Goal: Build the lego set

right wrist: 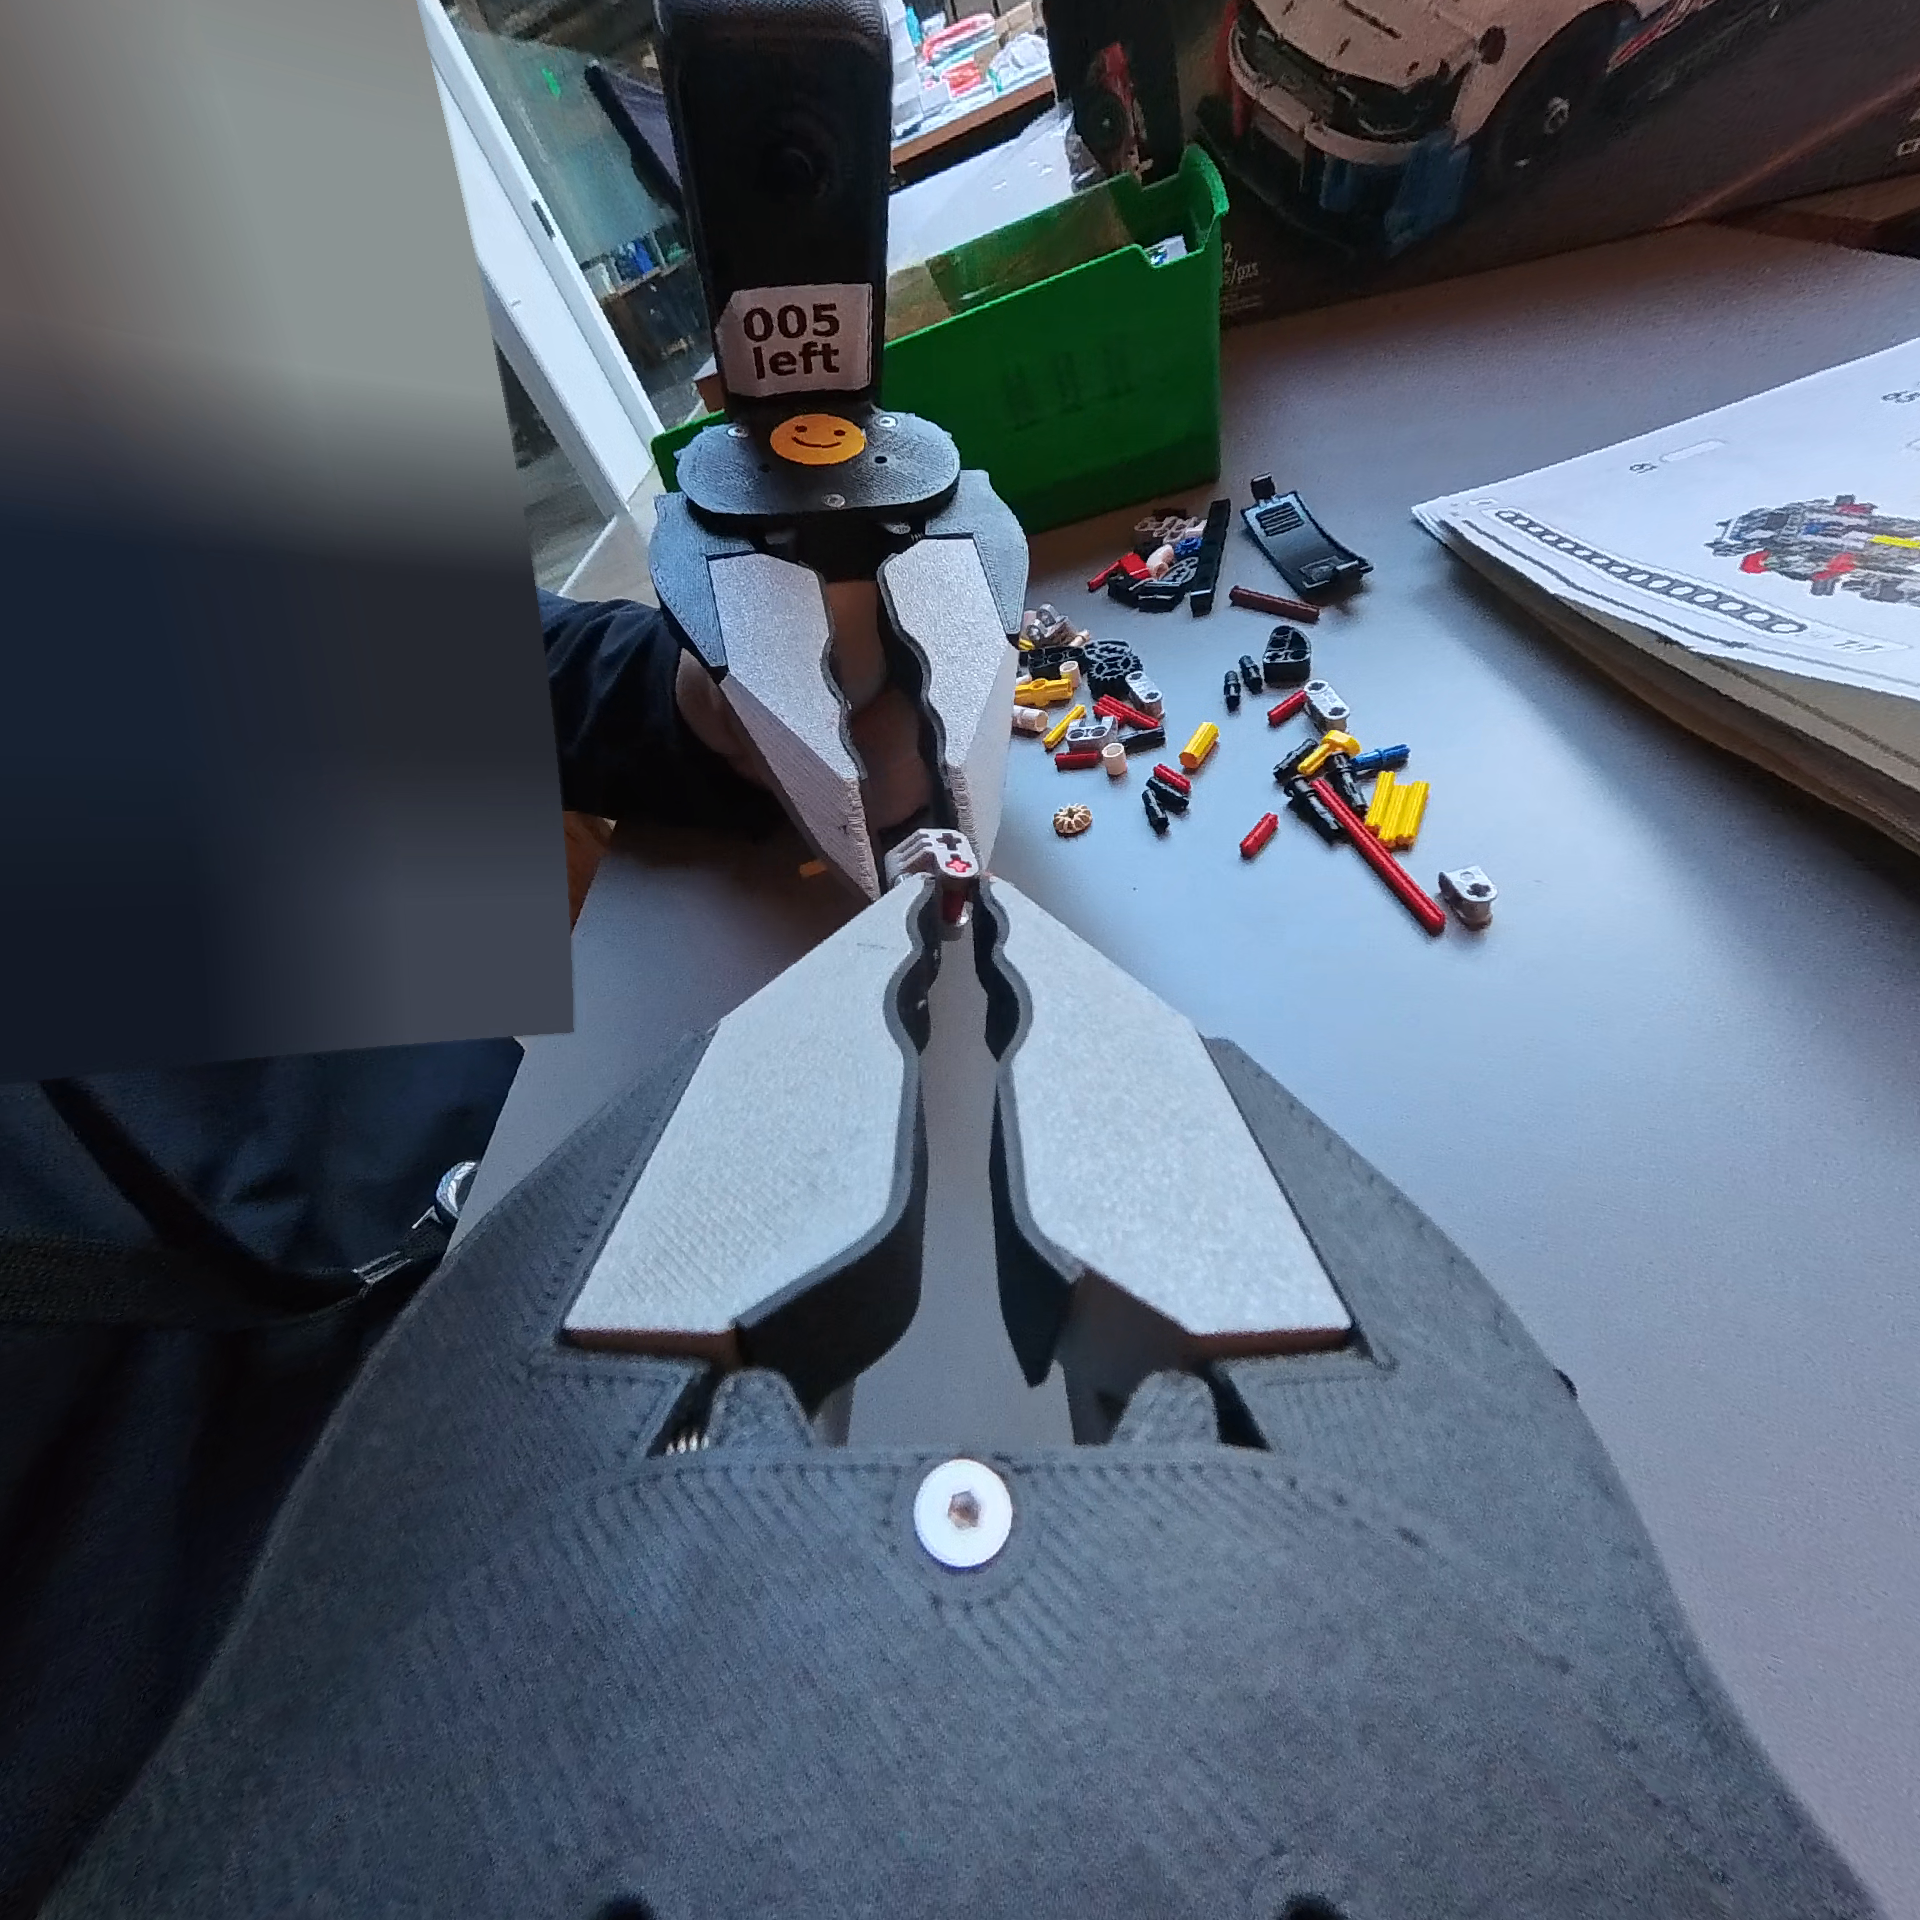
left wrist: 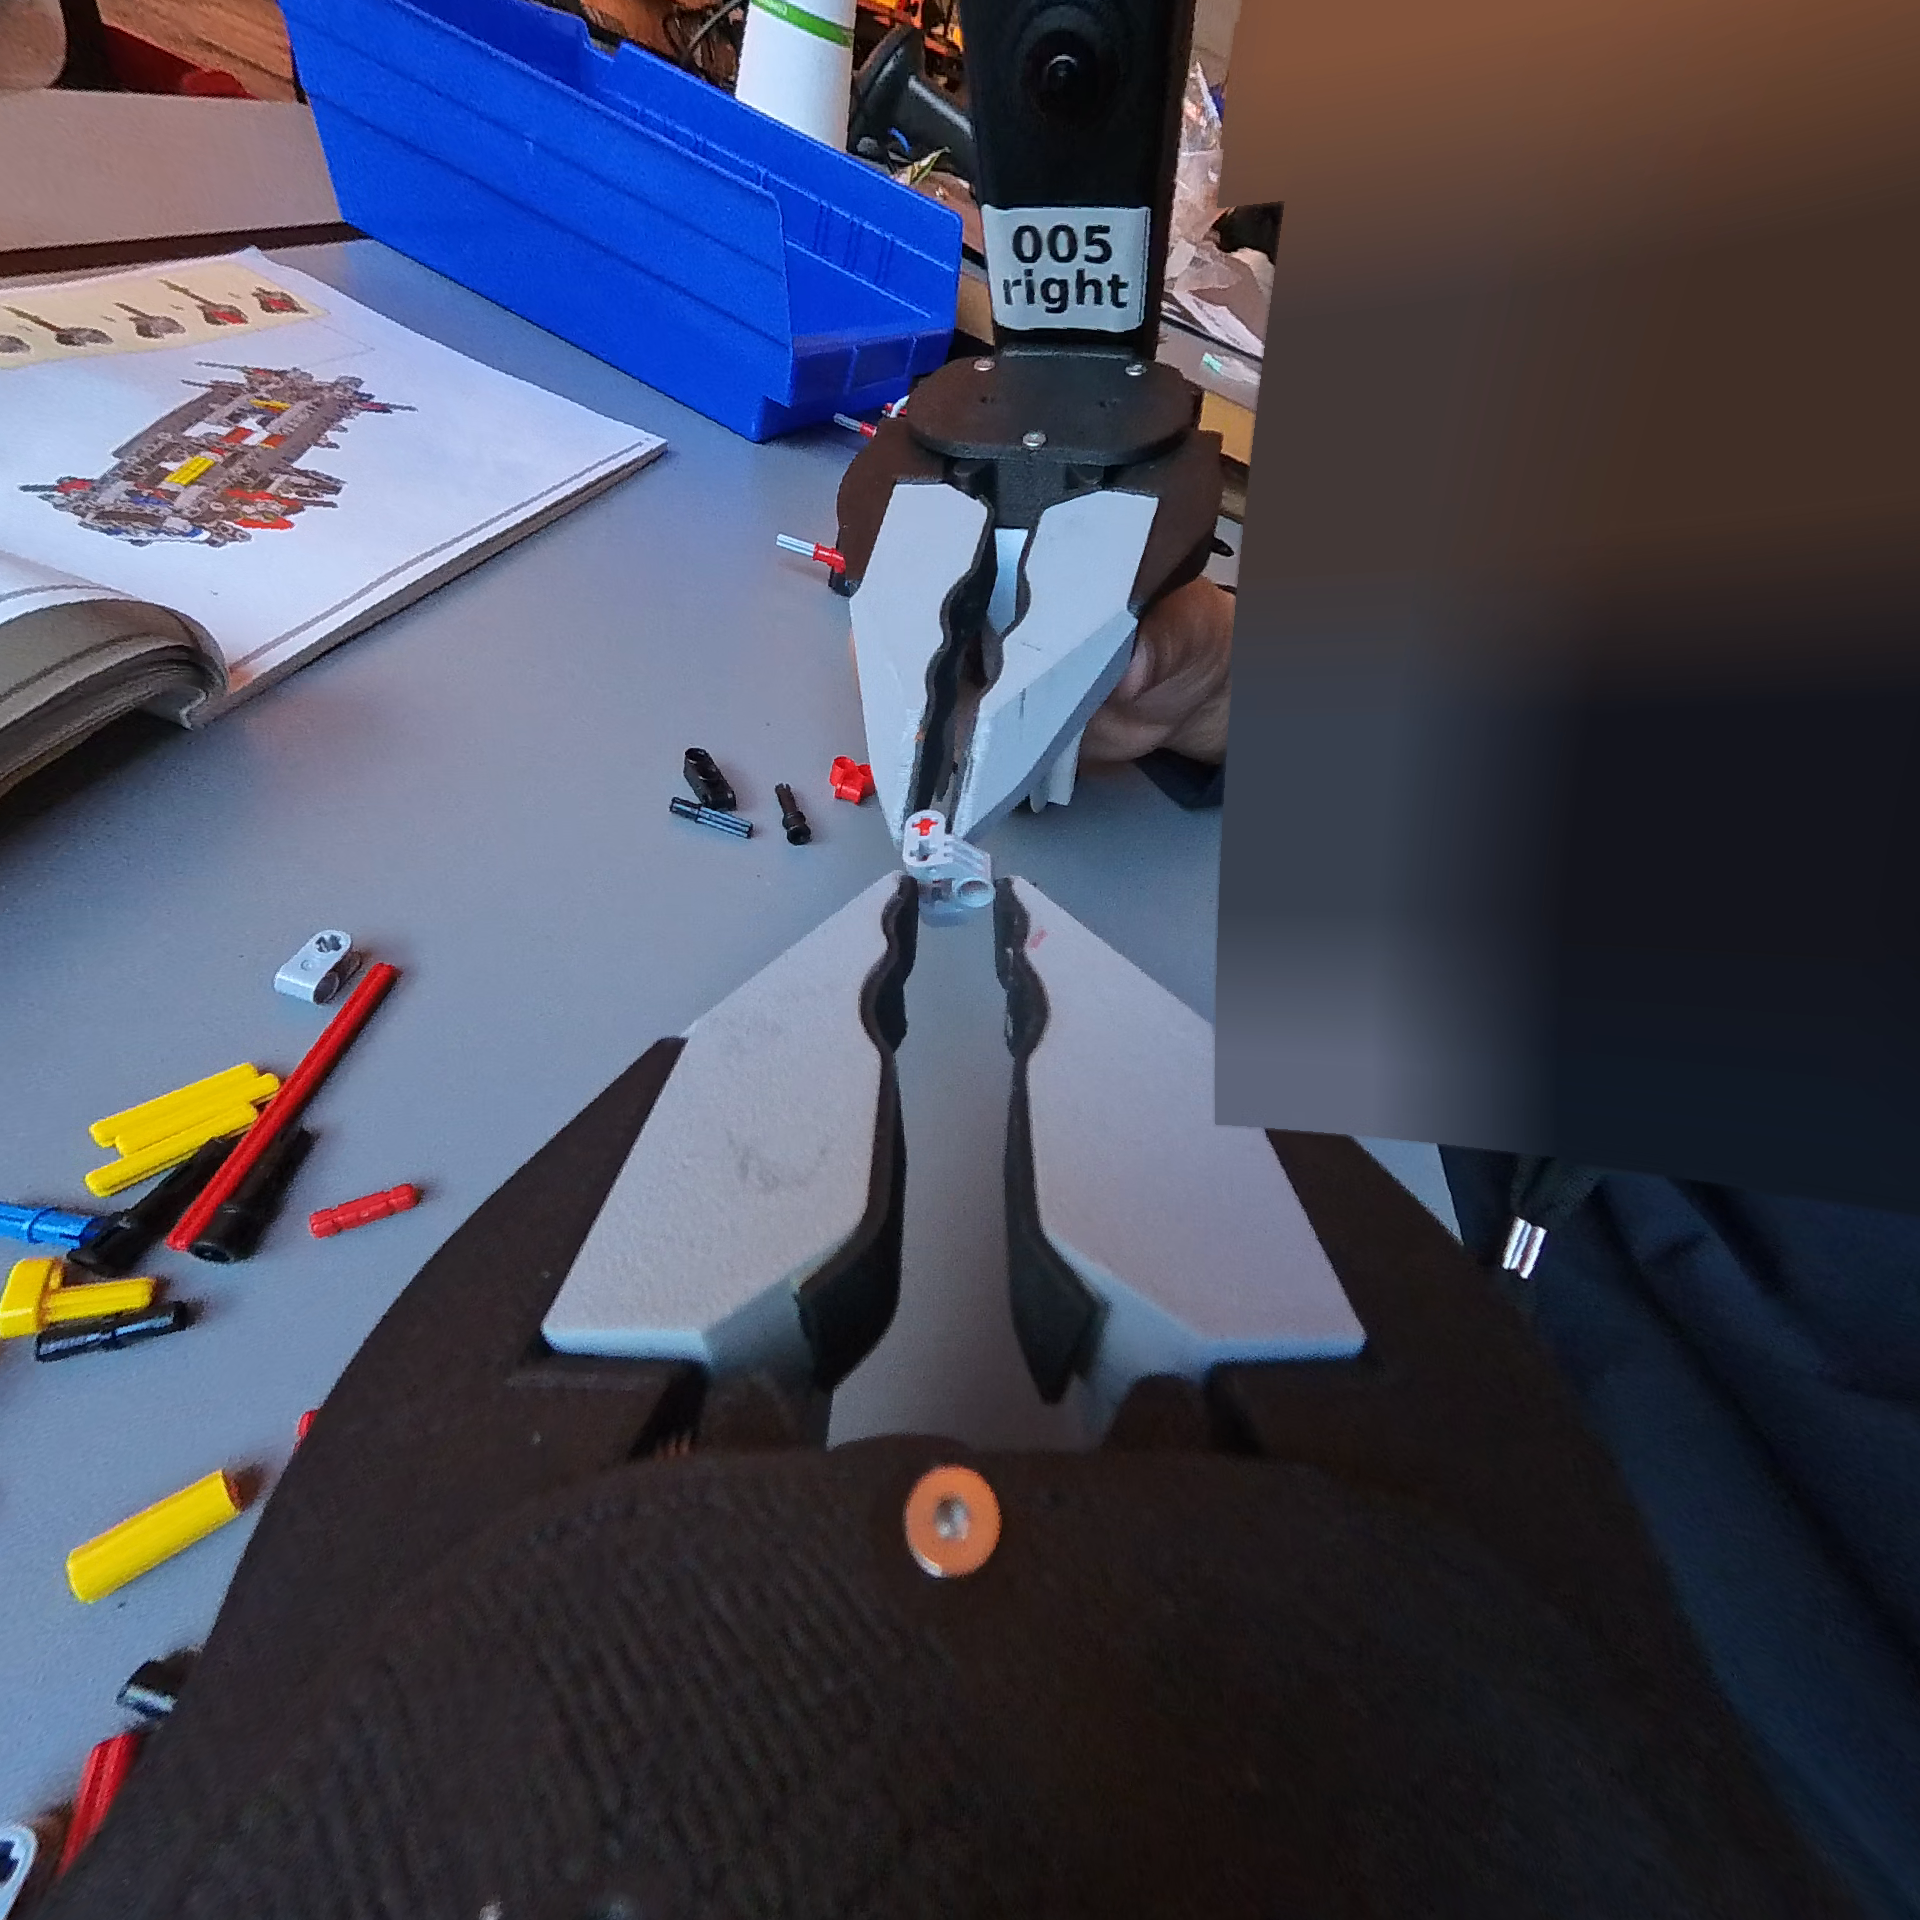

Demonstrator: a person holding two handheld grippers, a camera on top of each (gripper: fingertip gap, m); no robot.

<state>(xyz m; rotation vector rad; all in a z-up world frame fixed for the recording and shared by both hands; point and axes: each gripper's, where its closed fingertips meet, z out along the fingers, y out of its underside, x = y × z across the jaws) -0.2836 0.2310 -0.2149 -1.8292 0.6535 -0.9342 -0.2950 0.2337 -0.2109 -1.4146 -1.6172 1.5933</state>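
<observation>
Both tools [left wrist: 951, 883] [right wrist: 951, 899] pinch one grey connector [left wrist: 940, 868] (red pin [right wrist: 951, 904] inside).

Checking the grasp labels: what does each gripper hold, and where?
Left gripper clamps the light grey connector at its lower end; right gripper pinches the red axle pin in its top hole.

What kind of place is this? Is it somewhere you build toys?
Probably a hobby or workshop table for building a brick model. Small plastic building pieces lie scattered on it, an open instruction booklet shows a model, and blue and green storage bins stand behind.
</observation>
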